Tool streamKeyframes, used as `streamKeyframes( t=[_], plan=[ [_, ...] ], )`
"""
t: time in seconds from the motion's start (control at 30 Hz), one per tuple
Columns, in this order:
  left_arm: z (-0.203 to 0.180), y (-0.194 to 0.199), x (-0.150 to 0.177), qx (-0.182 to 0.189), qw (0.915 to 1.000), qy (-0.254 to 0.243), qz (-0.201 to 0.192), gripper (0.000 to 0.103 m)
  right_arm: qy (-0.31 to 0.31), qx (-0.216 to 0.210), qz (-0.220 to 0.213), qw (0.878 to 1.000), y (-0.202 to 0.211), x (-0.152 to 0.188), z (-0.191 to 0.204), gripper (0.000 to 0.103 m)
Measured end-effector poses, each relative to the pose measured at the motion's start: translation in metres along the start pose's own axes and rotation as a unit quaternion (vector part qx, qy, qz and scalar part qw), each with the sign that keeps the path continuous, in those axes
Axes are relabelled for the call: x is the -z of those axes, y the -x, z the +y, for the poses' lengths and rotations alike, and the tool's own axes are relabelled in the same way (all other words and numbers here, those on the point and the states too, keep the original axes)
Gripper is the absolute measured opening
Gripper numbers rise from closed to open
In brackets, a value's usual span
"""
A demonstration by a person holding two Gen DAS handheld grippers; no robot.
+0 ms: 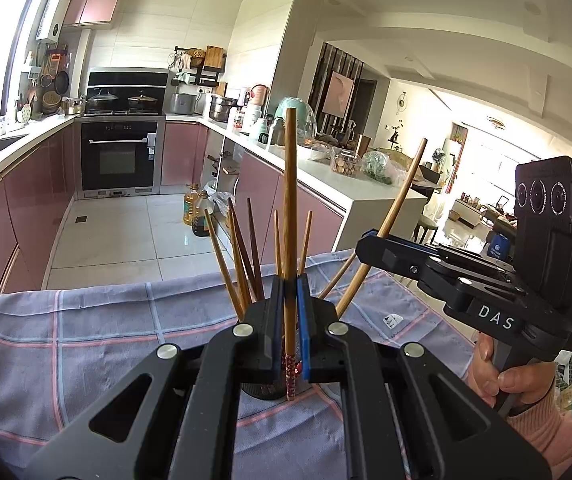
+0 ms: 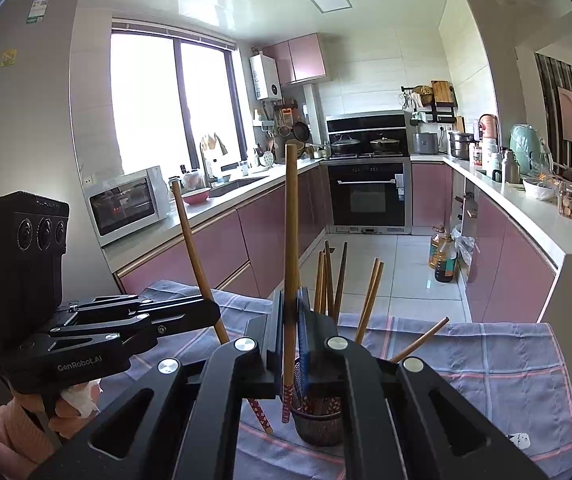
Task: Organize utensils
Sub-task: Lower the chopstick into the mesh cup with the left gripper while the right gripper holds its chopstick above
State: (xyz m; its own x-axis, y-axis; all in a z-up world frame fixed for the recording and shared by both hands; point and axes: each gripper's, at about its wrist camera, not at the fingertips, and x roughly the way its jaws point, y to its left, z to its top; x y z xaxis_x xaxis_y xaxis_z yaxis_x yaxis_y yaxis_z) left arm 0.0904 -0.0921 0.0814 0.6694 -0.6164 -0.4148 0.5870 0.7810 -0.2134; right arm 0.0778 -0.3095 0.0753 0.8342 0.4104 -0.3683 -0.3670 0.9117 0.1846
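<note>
Left hand-held gripper (image 1: 291, 280): closed on one chopstick (image 1: 290, 200); I hold it near upright, patterned end down beside the holder.
Right hand-held gripper (image 2: 291, 300): closed on a second chopstick (image 2: 291, 220), also near upright, its patterned end at the holder's near rim.
Cross-check: each wrist view shows my other unit from the side with a stick clamped in its jaws; both grips confirmed.
Holder (image 2: 318, 420): small dark cup standing on the checked cloth (image 2: 506, 360), directly below and ahead of both grippers.
Worktop: covered by the cloth; no loose utensils visible on the parts shown.
Done so far: several chopsticks (image 2: 328, 276) already stand in the holder, fanned apart; one (image 2: 420, 340) leans low over the rim to the right.
Left to do: my two held sticks are not yet inside. In my judgement they must be lowered into the cup and released.
Progress: late stage, as far as these views show; areas outside them I cannot assess.
Risk noted: holder looks light and crowded; an off-centre insertion could tip it or dislodge the leaning stick.
</note>
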Motion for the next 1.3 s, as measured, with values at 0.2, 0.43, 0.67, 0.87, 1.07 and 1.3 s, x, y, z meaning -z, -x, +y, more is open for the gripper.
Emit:
streamKeyframes(
  t=[0.2,0.43,0.67,0.87,1.07,1.3],
  plan=[
    [0.0,0.0,0.0,-0.001,1.0,-0.002,-0.001,0.007,0.0,0.001,-0.001,1.0,0.001,0.002,0.001,0.006],
    [0.001,0.001,-0.002,0.0,1.0,-0.002,-0.007,0.007,0.002,0.001,-0.003,1.0,0.0,-0.001,0.0,0.006],
    [0.0,0.002,-0.007,0.001,0.9999,-0.004,-0.014,0.007,0.004,0.003,-0.006,1.0,-0.001,-0.001,0.001,0.006],
    [0.002,0.002,-0.012,0.001,0.9998,-0.004,-0.02,0.007,0.002,0.005,-0.011,1.0,-0.001,-0.004,0.0,0.006],
    [0.001,0.003,-0.016,-0.004,0.9996,-0.007,-0.028,0.007,0.002,0.008,-0.016,1.0,-0.003,-0.009,0.001,0.006],
    [-0.001,0.0,-0.017,-0.009,0.9995,-0.01,-0.03,0.007,-0.004,0.013,-0.016,1.0,-0.008,-0.01,0.0,0.006]
  ],
)
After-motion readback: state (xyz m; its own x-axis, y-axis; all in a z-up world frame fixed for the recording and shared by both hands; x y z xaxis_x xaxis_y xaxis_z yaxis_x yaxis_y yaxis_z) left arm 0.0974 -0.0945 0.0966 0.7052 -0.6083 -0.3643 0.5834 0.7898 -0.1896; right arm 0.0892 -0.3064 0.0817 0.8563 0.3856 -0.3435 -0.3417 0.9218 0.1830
